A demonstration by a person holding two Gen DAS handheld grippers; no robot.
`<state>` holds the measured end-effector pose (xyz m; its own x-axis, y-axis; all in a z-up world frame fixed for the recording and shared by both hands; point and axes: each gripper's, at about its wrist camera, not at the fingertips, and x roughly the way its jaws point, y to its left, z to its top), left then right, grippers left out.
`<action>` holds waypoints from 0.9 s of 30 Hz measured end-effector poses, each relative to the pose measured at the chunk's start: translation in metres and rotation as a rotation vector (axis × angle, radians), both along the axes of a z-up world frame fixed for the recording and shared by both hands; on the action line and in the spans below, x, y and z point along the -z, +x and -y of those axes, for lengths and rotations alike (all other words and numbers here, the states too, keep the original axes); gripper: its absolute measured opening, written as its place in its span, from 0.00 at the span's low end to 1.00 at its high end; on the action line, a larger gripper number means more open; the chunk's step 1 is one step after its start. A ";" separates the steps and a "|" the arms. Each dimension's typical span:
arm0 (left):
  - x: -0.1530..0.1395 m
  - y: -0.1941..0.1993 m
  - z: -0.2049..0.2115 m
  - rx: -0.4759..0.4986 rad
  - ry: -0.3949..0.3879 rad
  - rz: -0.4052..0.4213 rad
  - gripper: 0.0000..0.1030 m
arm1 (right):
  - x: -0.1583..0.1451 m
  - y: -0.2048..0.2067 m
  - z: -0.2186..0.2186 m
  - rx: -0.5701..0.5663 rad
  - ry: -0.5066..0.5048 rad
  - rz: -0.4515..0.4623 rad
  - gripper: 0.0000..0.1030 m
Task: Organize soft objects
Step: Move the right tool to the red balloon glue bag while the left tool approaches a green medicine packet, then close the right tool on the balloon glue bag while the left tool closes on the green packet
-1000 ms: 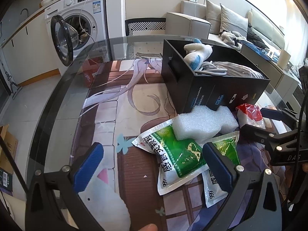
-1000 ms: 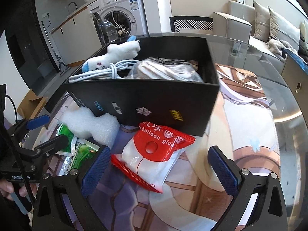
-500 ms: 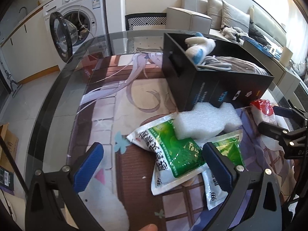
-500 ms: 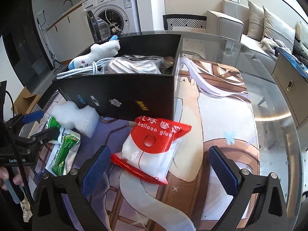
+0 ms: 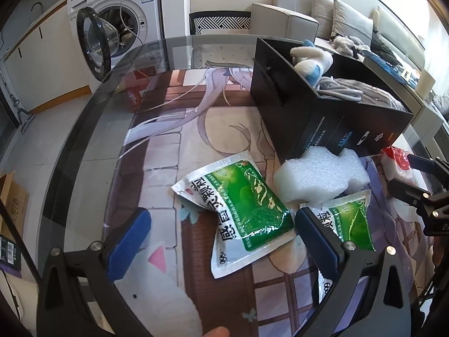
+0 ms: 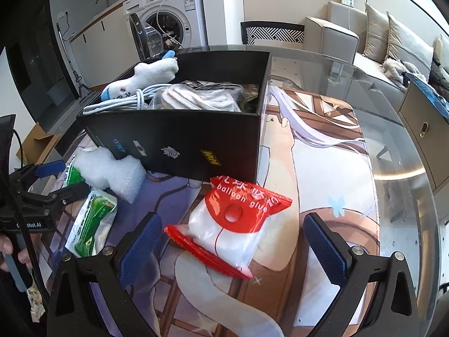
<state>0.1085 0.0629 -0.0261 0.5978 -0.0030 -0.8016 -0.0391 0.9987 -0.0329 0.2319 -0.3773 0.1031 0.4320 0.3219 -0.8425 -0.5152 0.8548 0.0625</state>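
Observation:
A black box [image 5: 331,129] [image 6: 179,143] stands on the printed mat and holds a white-and-blue plush toy [image 6: 143,80], a coiled grey cable [image 6: 123,102] and a bagged cloth [image 6: 196,98]. In front of it lie a white foam block [image 5: 320,177] [image 6: 109,170], two green pouches [image 5: 247,210] [image 5: 350,221] and a red-and-white balloon glue bag [image 6: 233,224]. My left gripper [image 5: 221,241] is open above the nearer green pouch. My right gripper [image 6: 233,250] is open, with the glue bag between its fingers.
The glass table's curved edge [image 5: 75,129] runs along the left. A washing machine [image 5: 112,22] with an open door stands behind, and a sofa [image 6: 364,36] at the right. A cardboard box [image 5: 11,205] sits on the floor at the left.
Both grippers have moved; the left now sees the box farther right and the green pouch more central. The right has shifted rightward around the box. Nothing was gripped.

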 end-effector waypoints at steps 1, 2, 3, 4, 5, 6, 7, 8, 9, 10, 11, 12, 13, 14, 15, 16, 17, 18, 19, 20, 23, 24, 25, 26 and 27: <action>0.000 0.001 0.000 -0.002 -0.001 -0.001 1.00 | 0.000 0.001 -0.001 0.004 0.000 -0.007 0.99; 0.000 0.002 -0.001 -0.006 -0.001 0.000 1.00 | 0.001 0.002 0.000 0.007 0.003 -0.010 0.99; 0.000 0.004 -0.001 -0.012 0.002 0.001 1.00 | 0.001 0.002 0.001 0.014 0.009 -0.012 0.99; 0.000 0.005 -0.002 -0.015 0.004 0.001 1.00 | 0.001 0.003 0.001 0.019 0.009 -0.009 0.99; 0.000 0.005 -0.003 -0.018 0.003 0.001 1.00 | 0.001 0.004 0.002 0.021 0.009 -0.007 0.99; 0.000 0.005 -0.004 -0.019 0.004 0.000 1.00 | 0.000 0.004 0.002 0.019 0.012 -0.009 0.99; 0.000 0.006 -0.004 -0.021 0.005 0.000 1.00 | 0.000 0.005 0.003 0.017 0.014 -0.010 0.99; 0.001 0.005 -0.006 -0.025 0.004 -0.001 1.00 | 0.000 0.005 0.004 0.018 0.012 -0.011 0.99; 0.001 0.005 -0.009 -0.029 0.004 -0.003 1.00 | 0.000 0.005 0.004 0.019 0.012 -0.012 0.99; 0.001 0.004 -0.012 -0.032 0.004 -0.007 1.00 | 0.000 0.006 0.005 0.018 0.012 -0.014 0.99; 0.001 0.002 -0.014 -0.035 0.004 -0.009 1.00 | 0.000 0.007 0.006 0.019 0.013 -0.015 0.99; 0.001 0.000 -0.019 -0.043 0.004 -0.014 1.00 | 0.001 0.007 0.007 0.020 0.012 -0.016 0.99; 0.000 -0.001 -0.022 -0.048 0.004 -0.018 1.00 | 0.001 0.007 0.008 0.020 0.011 -0.015 0.99; 0.000 -0.001 -0.024 -0.053 0.003 -0.021 1.00 | 0.001 0.008 0.010 0.021 0.011 -0.015 0.99; 0.000 -0.001 -0.028 -0.063 0.003 -0.026 1.00 | 0.001 0.008 0.010 0.022 0.012 -0.016 0.99; 0.000 -0.001 -0.030 -0.070 0.004 -0.027 1.00 | 0.001 0.008 0.011 0.023 0.014 -0.016 0.99; -0.001 0.000 -0.031 -0.078 0.005 -0.026 1.00 | 0.001 0.009 0.012 0.024 0.018 -0.016 0.99; -0.002 0.001 -0.032 -0.079 0.002 -0.024 1.00 | 0.001 0.009 0.012 0.027 0.024 -0.019 0.99; -0.002 0.001 -0.031 -0.074 -0.005 -0.021 1.00 | 0.001 0.009 0.012 0.027 0.028 -0.020 0.99; -0.003 0.002 -0.030 -0.067 -0.008 -0.019 1.00 | 0.000 0.010 0.012 0.027 0.029 -0.019 0.99; -0.002 0.006 -0.026 -0.066 0.001 -0.014 1.00 | -0.001 0.011 0.010 0.025 0.038 -0.018 0.99; -0.002 0.008 -0.026 -0.064 -0.003 -0.018 1.00 | -0.002 0.012 0.010 0.026 0.041 -0.018 0.99; -0.001 0.009 -0.026 -0.065 -0.004 -0.020 1.00 | -0.002 0.012 0.009 0.028 0.043 -0.018 0.99; -0.001 0.011 -0.026 -0.070 0.000 -0.022 1.00 | -0.002 0.013 0.007 0.030 0.044 -0.020 0.99; 0.001 0.014 -0.026 -0.075 0.006 -0.026 1.00 | -0.002 0.014 0.006 0.029 0.043 -0.021 0.98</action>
